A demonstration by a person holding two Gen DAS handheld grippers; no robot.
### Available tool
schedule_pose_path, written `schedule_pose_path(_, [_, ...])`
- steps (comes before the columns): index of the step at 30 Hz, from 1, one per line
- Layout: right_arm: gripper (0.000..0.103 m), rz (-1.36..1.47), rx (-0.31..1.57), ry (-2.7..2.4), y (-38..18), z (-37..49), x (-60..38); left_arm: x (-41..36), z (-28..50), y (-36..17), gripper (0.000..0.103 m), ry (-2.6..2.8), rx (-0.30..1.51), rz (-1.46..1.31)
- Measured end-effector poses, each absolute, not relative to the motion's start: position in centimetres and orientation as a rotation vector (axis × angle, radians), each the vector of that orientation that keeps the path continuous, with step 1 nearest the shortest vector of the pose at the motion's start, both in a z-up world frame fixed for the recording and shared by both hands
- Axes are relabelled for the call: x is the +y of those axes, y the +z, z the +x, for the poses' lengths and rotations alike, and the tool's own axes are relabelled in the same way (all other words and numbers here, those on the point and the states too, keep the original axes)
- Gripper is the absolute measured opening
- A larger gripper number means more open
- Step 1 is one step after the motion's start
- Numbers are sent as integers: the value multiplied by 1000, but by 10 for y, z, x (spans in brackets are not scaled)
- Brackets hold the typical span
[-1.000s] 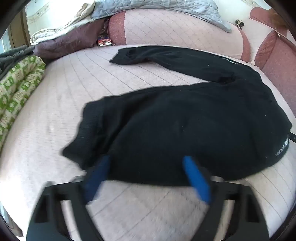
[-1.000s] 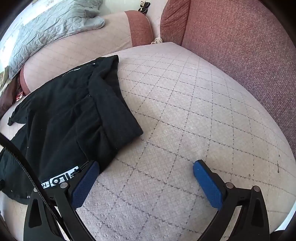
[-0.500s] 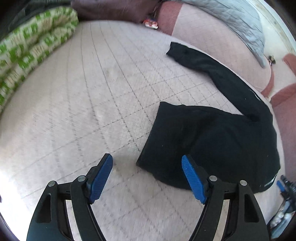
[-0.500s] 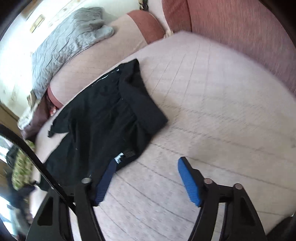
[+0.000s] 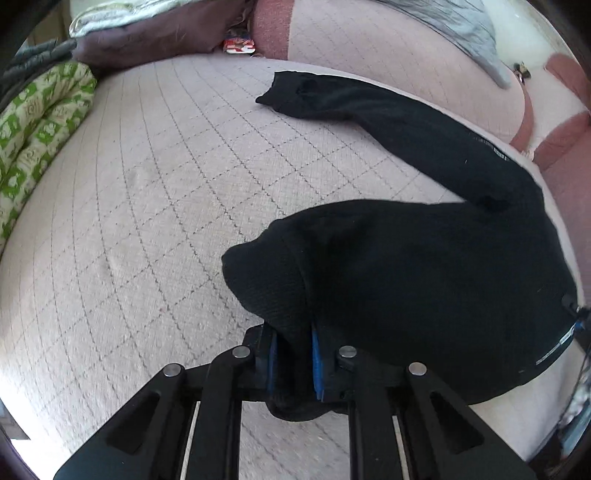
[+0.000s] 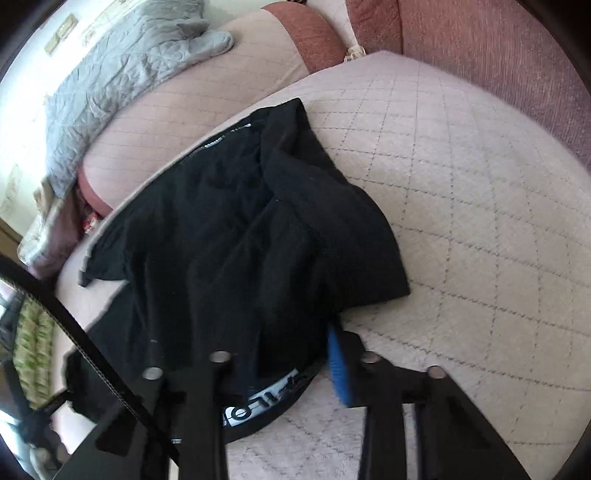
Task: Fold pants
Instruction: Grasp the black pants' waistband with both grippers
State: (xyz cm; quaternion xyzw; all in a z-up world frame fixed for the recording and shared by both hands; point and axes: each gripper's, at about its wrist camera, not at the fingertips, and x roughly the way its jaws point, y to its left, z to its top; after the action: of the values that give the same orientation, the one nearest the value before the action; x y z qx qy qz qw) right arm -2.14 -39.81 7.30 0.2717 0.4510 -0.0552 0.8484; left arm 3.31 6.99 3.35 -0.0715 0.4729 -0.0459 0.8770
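Black pants (image 5: 424, 280) lie on a pale quilted couch seat (image 5: 147, 206). One leg (image 5: 369, 114) stretches to the far left; the other is folded back toward me. My left gripper (image 5: 293, 360) is shut on the cuff end of the folded leg. In the right wrist view the pants (image 6: 236, 243) lie bunched, with the lettered waistband (image 6: 266, 400) at the near edge. My right gripper (image 6: 280, 373) is closing around the waistband; its blue right pad (image 6: 338, 369) stands beside the cloth and the left pad is hidden under it.
A green patterned cushion (image 5: 33, 136) lies at the left edge of the seat. A grey quilted blanket (image 6: 122, 81) drapes over the backrest. Red upholstered cushions (image 6: 498, 55) rise on the right. A dark purple pillow (image 5: 159, 33) sits at the far back.
My left gripper has closed on the cuff of the folded leg; it was open before. My right gripper has moved left onto the waistband and narrowed its jaws.
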Motion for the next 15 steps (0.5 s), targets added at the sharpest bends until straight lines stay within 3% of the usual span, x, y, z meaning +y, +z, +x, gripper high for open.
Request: schedule_pose_path(15, [25,643,905,-88,114,-96,-422,90,-47,43,14,-127,1011,-335])
